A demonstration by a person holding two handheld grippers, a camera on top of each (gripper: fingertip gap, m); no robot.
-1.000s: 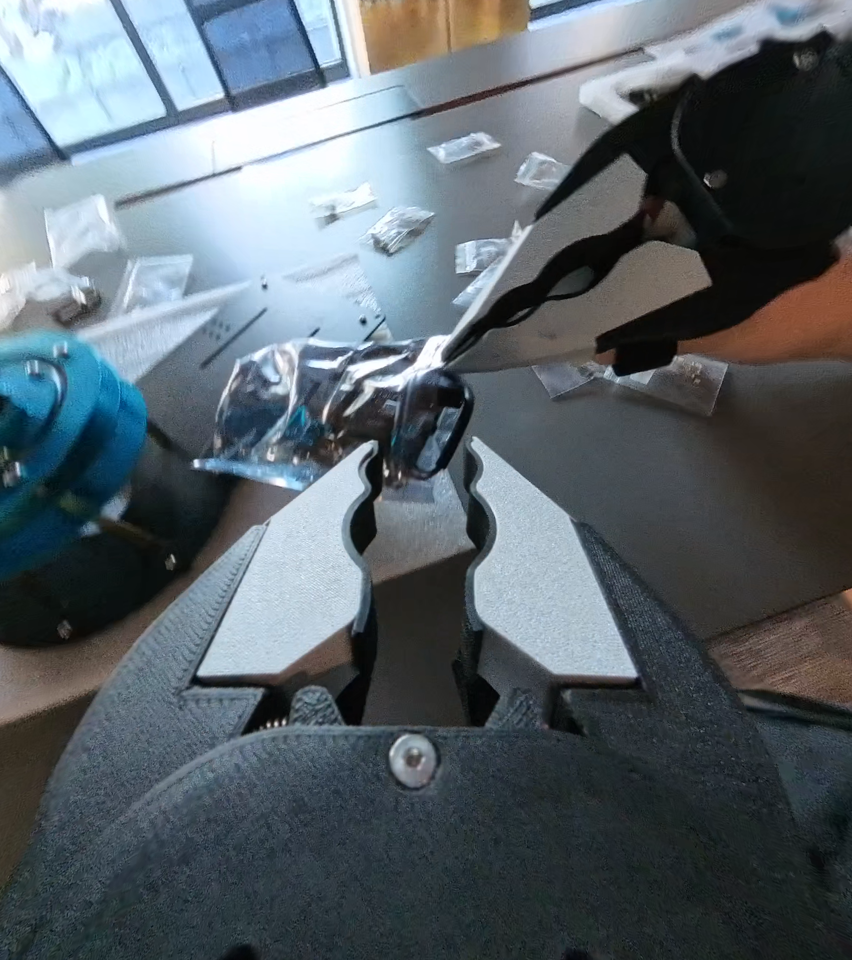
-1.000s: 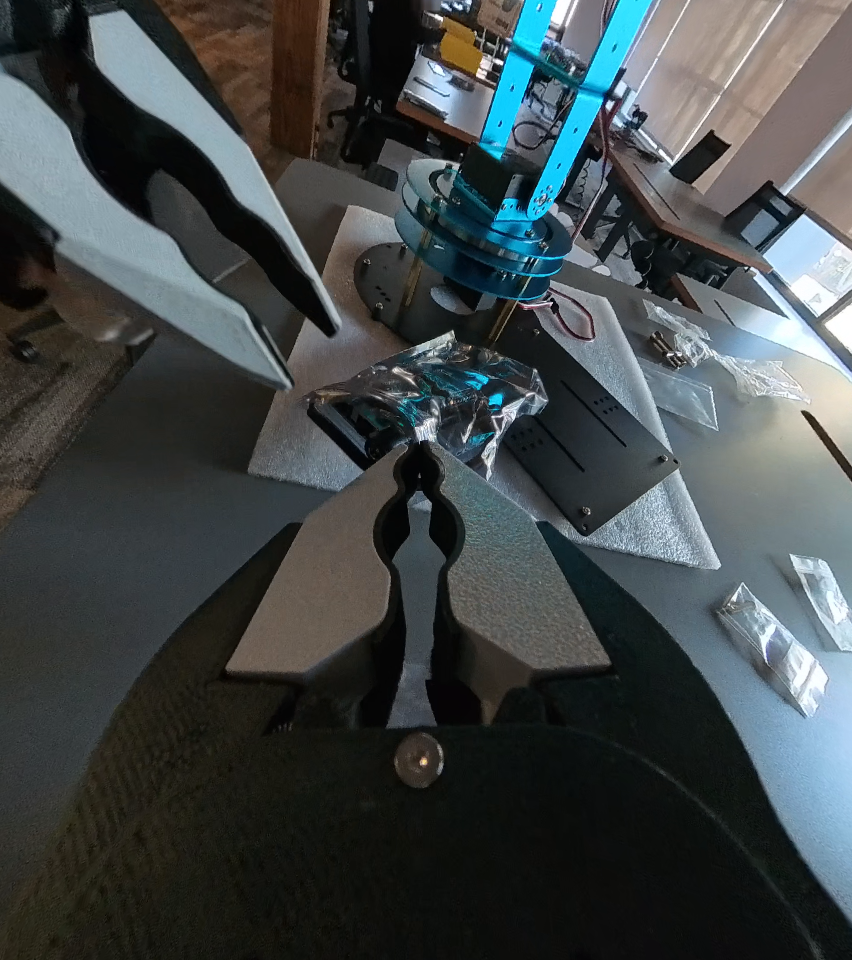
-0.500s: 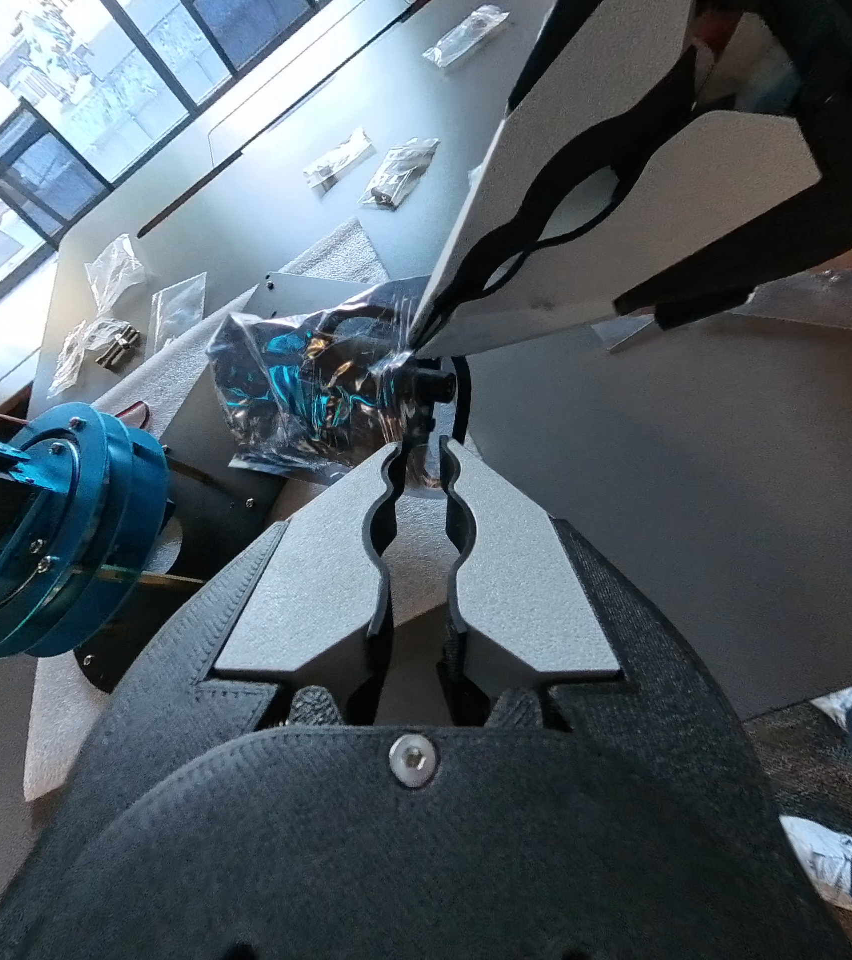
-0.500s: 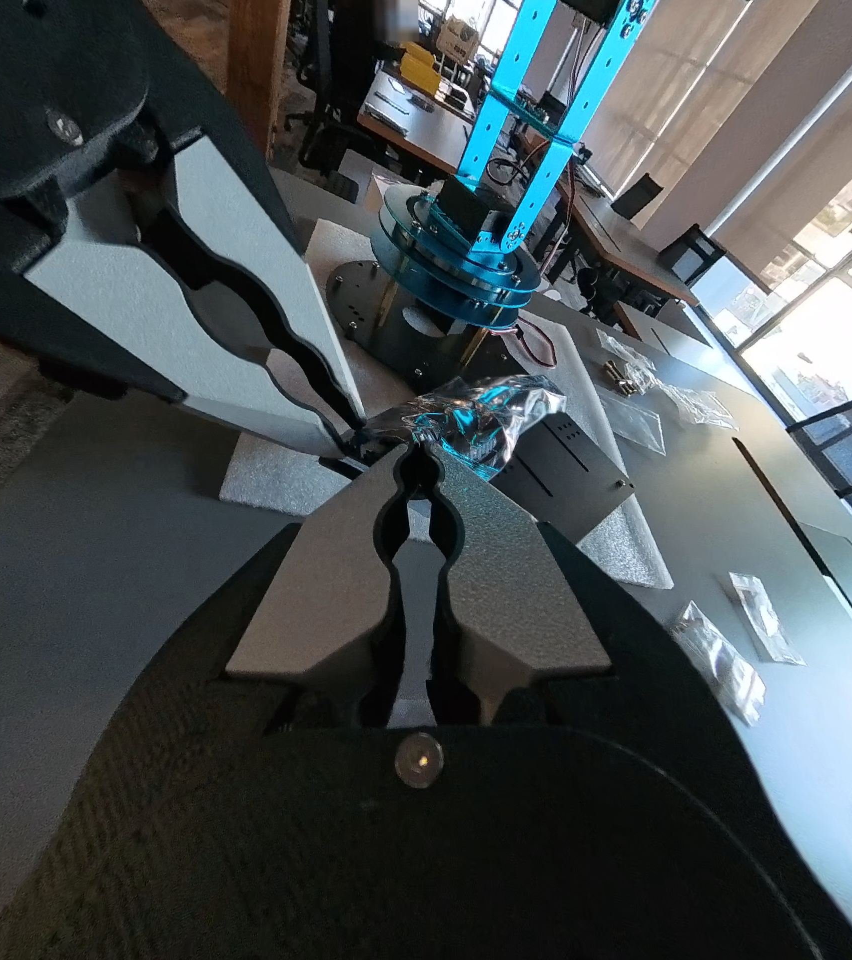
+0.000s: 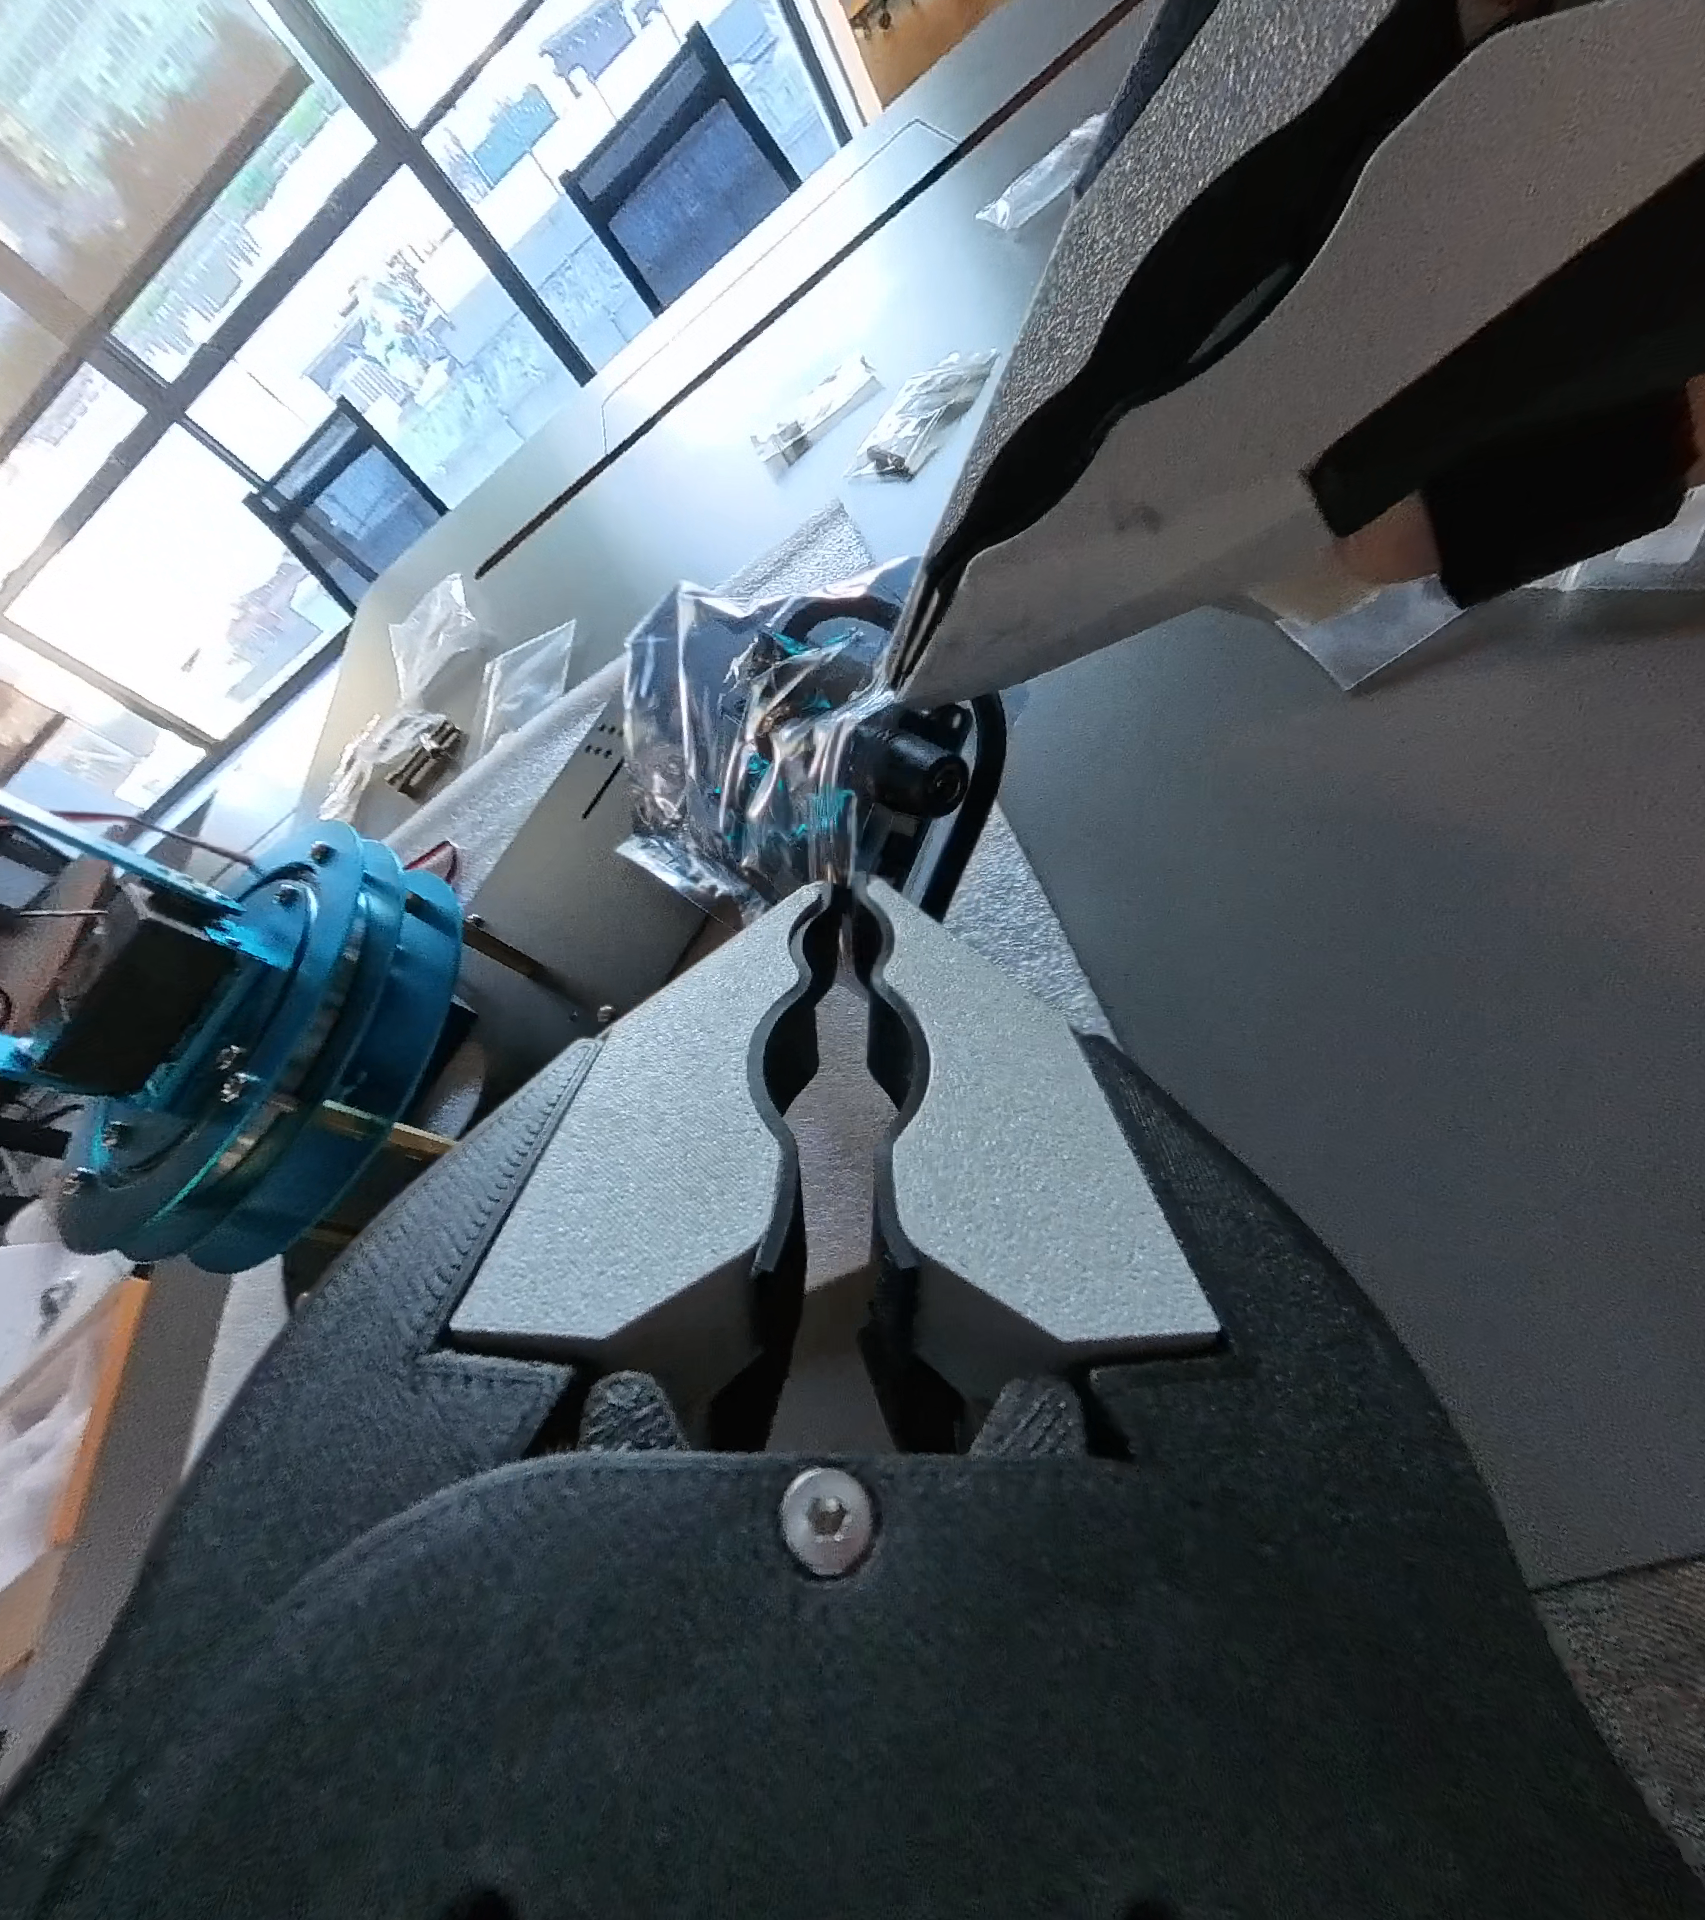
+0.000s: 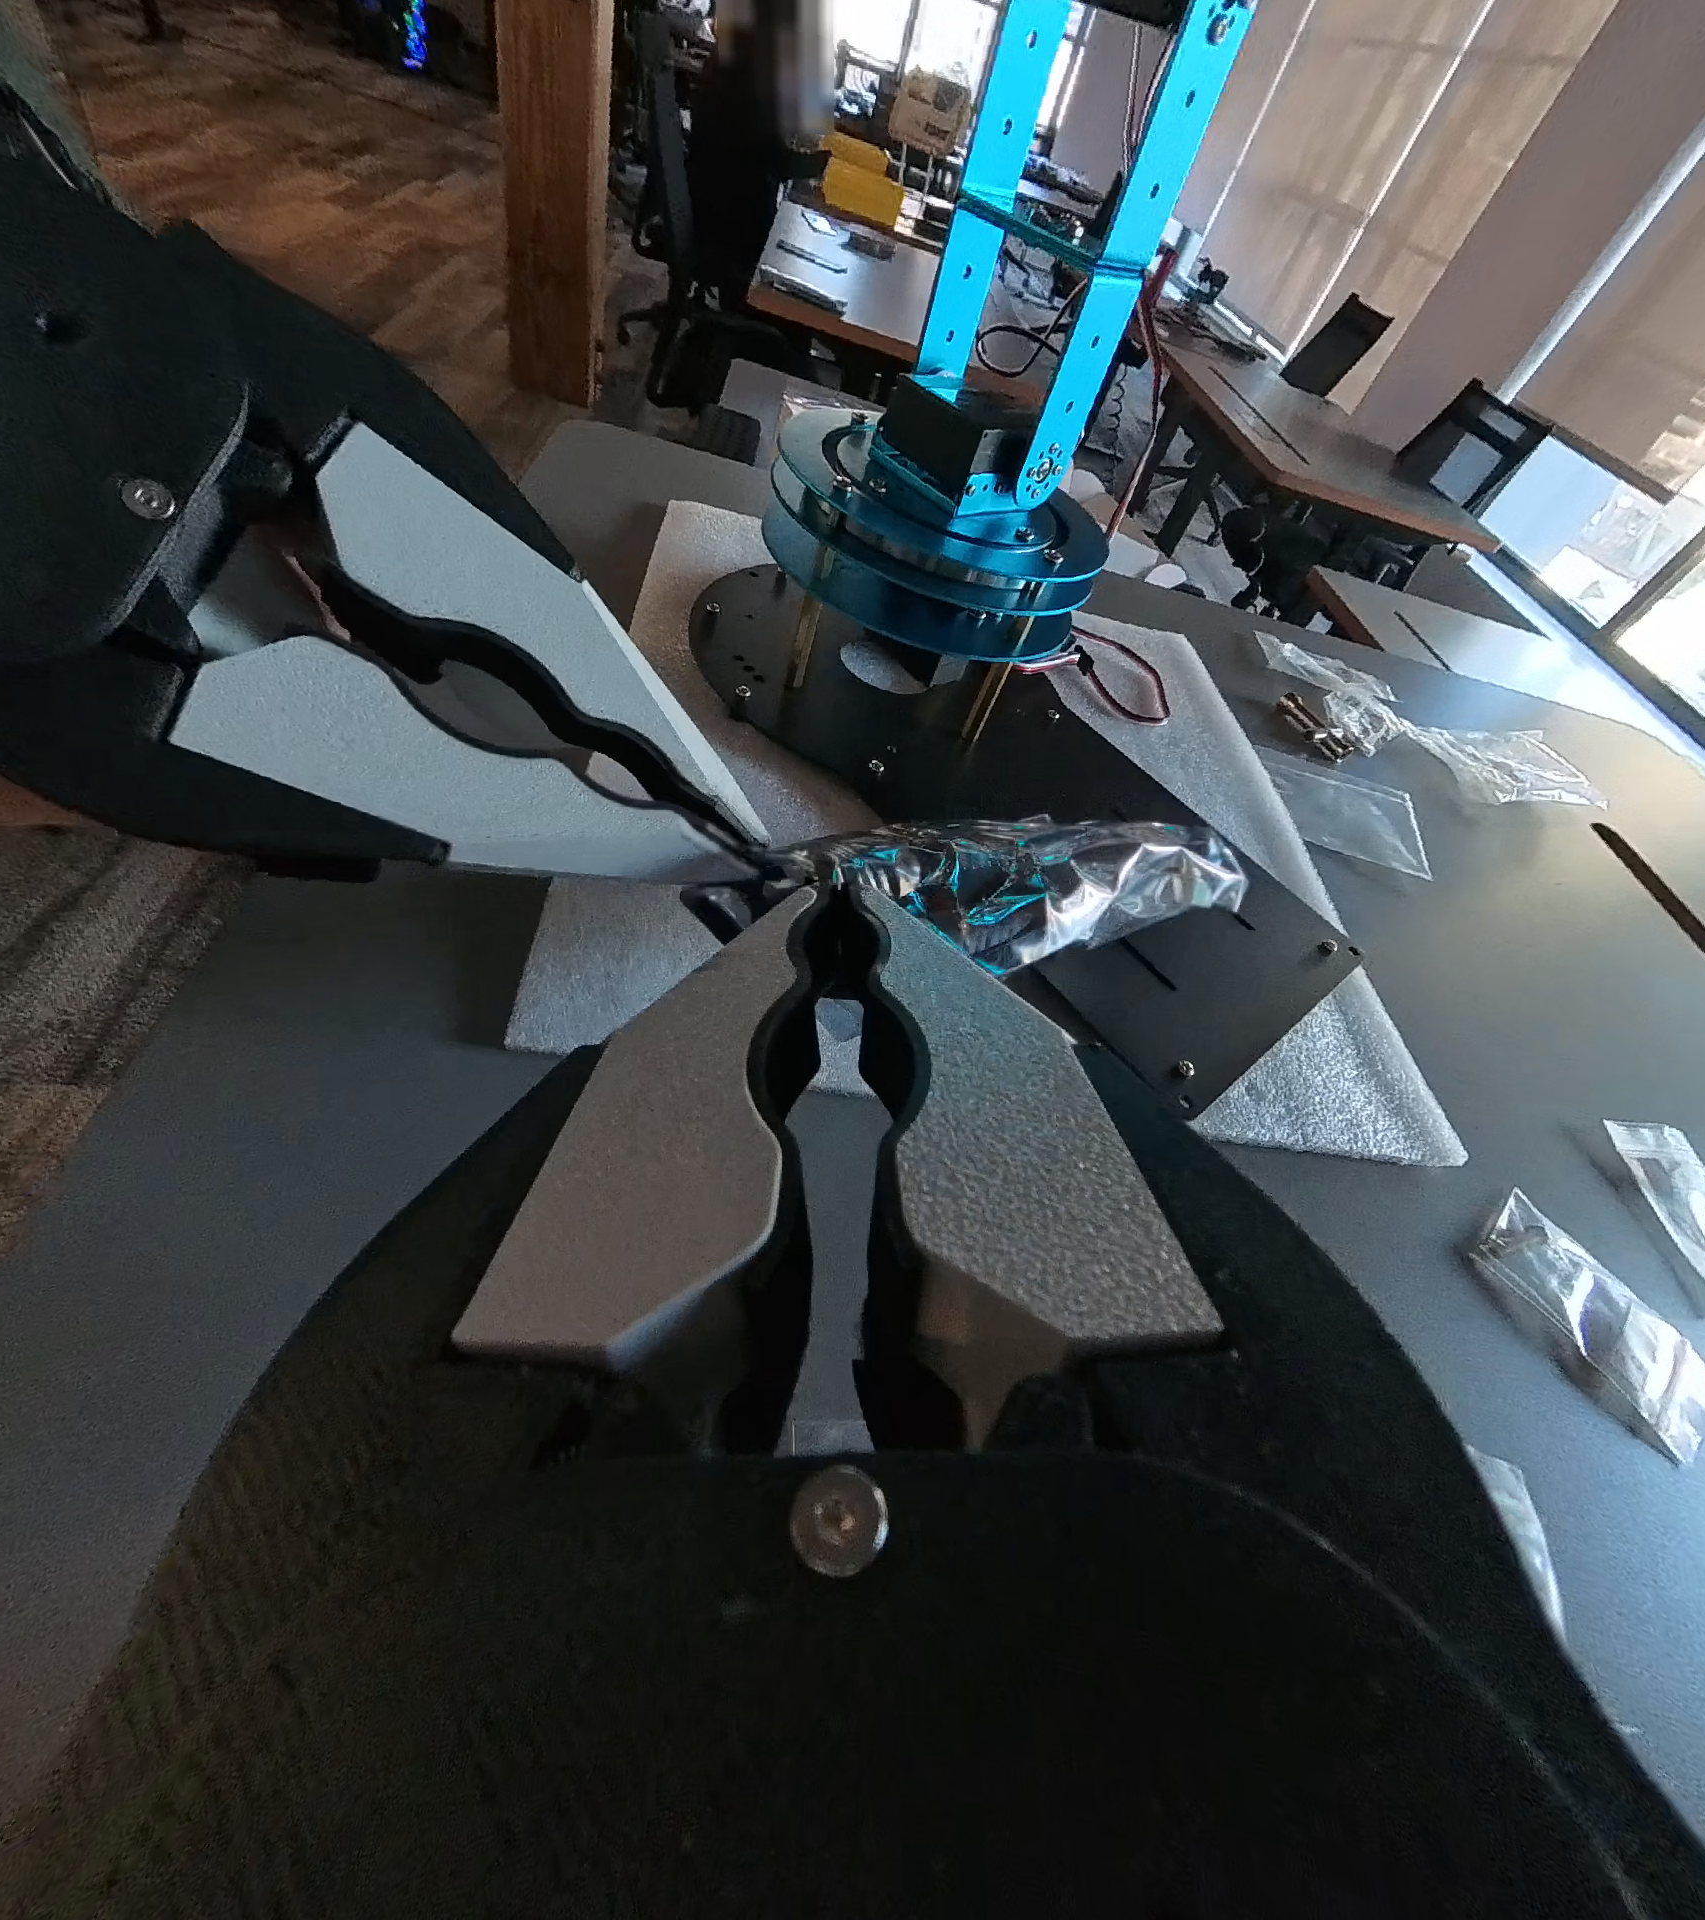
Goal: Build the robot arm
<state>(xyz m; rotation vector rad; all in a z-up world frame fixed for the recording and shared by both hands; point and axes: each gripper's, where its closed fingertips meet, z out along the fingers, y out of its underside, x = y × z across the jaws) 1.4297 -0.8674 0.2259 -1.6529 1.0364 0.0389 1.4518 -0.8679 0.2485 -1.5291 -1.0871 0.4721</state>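
Observation:
A crinkled clear plastic bag (image 5: 775, 717) with a black part inside is held above a white foam sheet (image 6: 609, 956) on the grey table. My left gripper (image 5: 843, 894) is shut on the bag's near edge. My right gripper (image 6: 835, 896) is shut on the same bag (image 6: 1014, 883) from the other side; it shows in the left wrist view (image 5: 905, 665) coming in from the upper right. The left gripper shows in the right wrist view (image 6: 754, 847) at the left, its tips at the bag's end. The black part's knob (image 5: 915, 769) sticks out of the bag.
A blue robot-arm kit on a round black base (image 6: 931, 540) stands on the foam behind the bag; it also shows in the left wrist view (image 5: 276, 1060). A black slotted plate (image 6: 1212, 997) lies beneath the bag. Several small parts bags (image 6: 1596, 1340) lie on the table (image 6: 1554, 987). The tips of both grippers are at nearly the same place.
My left gripper closed from open onto the bag's edge. Both grippers lifted the bag off the foam and both views tilted; the right gripper stayed shut on the bag.

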